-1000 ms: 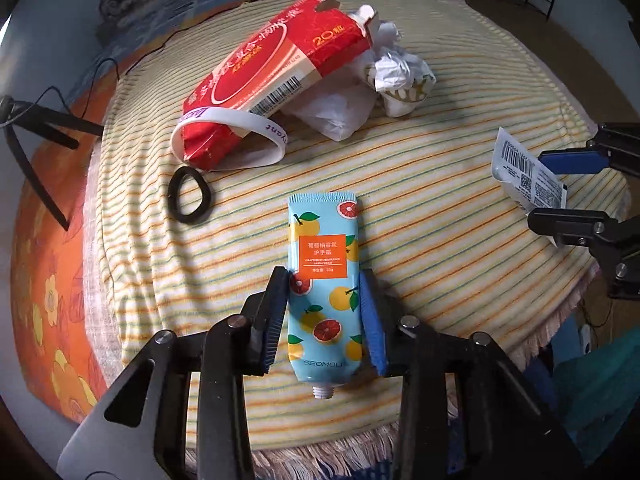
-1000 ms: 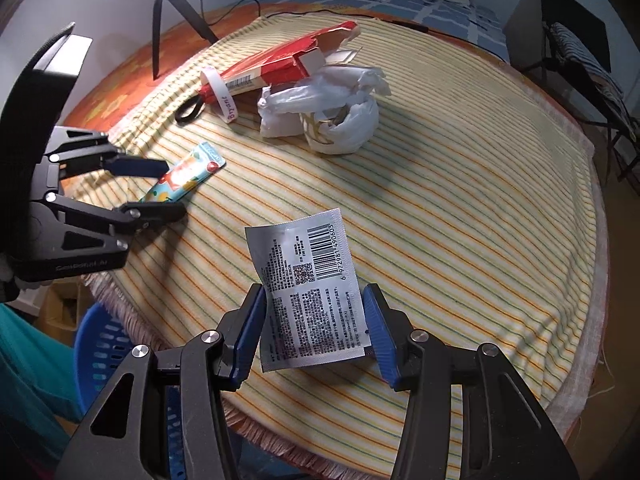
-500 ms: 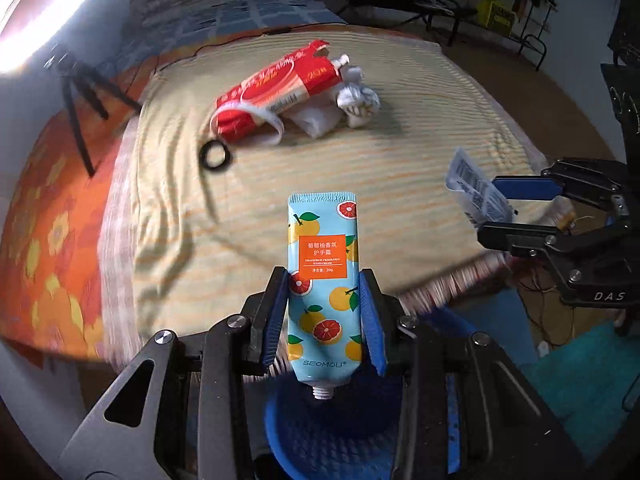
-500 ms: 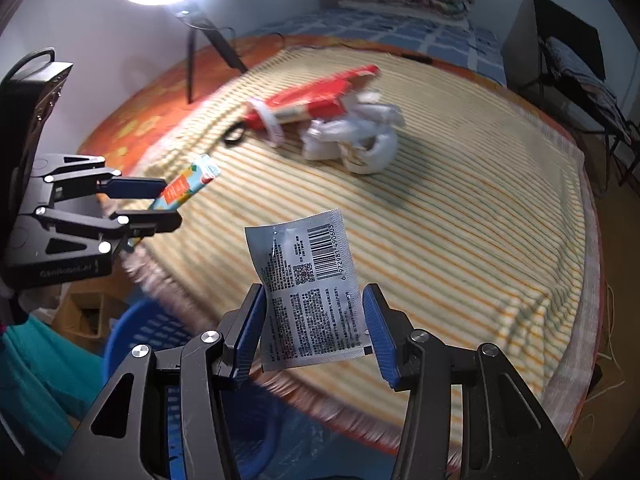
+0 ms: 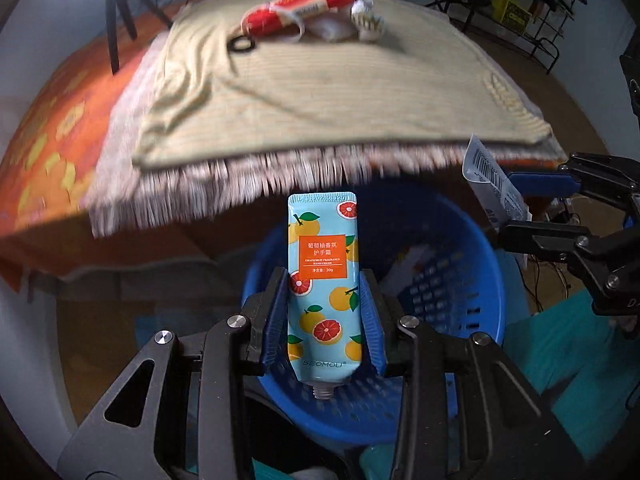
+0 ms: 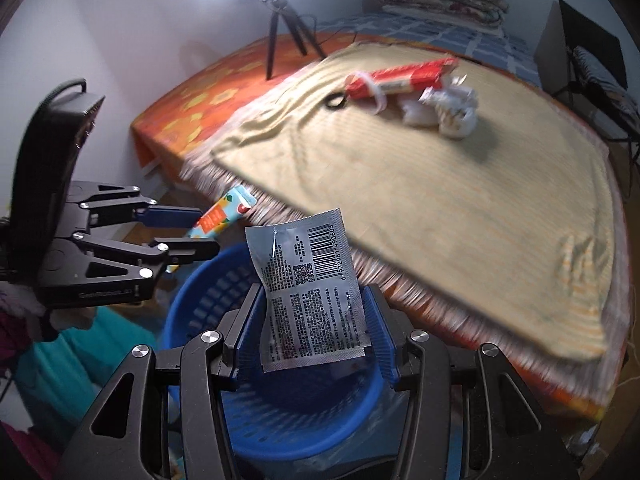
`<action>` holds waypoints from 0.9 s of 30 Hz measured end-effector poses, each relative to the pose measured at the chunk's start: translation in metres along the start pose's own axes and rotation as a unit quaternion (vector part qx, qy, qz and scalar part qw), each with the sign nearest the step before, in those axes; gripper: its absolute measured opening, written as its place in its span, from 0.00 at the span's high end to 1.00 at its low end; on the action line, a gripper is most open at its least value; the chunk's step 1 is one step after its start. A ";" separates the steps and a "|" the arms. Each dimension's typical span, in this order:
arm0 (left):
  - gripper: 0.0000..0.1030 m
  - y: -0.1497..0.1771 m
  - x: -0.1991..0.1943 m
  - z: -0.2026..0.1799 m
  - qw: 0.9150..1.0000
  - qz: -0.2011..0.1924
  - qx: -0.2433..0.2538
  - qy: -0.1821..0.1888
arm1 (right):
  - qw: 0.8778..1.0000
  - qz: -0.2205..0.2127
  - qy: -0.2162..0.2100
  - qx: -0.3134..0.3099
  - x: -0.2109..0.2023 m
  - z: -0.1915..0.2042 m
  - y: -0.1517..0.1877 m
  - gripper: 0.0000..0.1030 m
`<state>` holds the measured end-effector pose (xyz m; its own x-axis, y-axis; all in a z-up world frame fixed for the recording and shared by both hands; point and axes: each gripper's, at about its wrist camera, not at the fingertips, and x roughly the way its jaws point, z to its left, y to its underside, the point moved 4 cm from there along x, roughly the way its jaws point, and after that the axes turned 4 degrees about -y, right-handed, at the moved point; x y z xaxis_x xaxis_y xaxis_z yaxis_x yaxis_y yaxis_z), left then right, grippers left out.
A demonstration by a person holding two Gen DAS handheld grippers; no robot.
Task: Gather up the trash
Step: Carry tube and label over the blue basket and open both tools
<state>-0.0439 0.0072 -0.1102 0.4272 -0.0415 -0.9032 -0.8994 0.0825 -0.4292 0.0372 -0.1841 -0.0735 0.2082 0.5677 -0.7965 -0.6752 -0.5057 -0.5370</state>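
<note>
the basket stands on the floor just before the fringed edge of the bed, below both grippers. the left gripper holds the hand cream tube above the basket, the right gripper holds the sachet over it, just to the right of the tube. well behind, on the far part of the bed, the long packet lies with the hair tie at its left end and the crumpled wrappers at its right. the lamp tripod stands behind the bed on the left
</note>
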 end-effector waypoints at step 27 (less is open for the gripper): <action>0.65 0.039 0.039 -0.026 0.998 0.042 0.037 -0.001 | 0.997 0.074 -0.005 0.022 0.052 0.019 0.069 0.51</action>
<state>-0.0644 -0.0173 -0.1623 0.3507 -0.0295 -0.9360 -0.9227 0.1598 -0.3507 -0.0120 -0.1774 -0.1464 0.0982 0.4954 -0.8631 -0.7277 -0.5558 -0.4019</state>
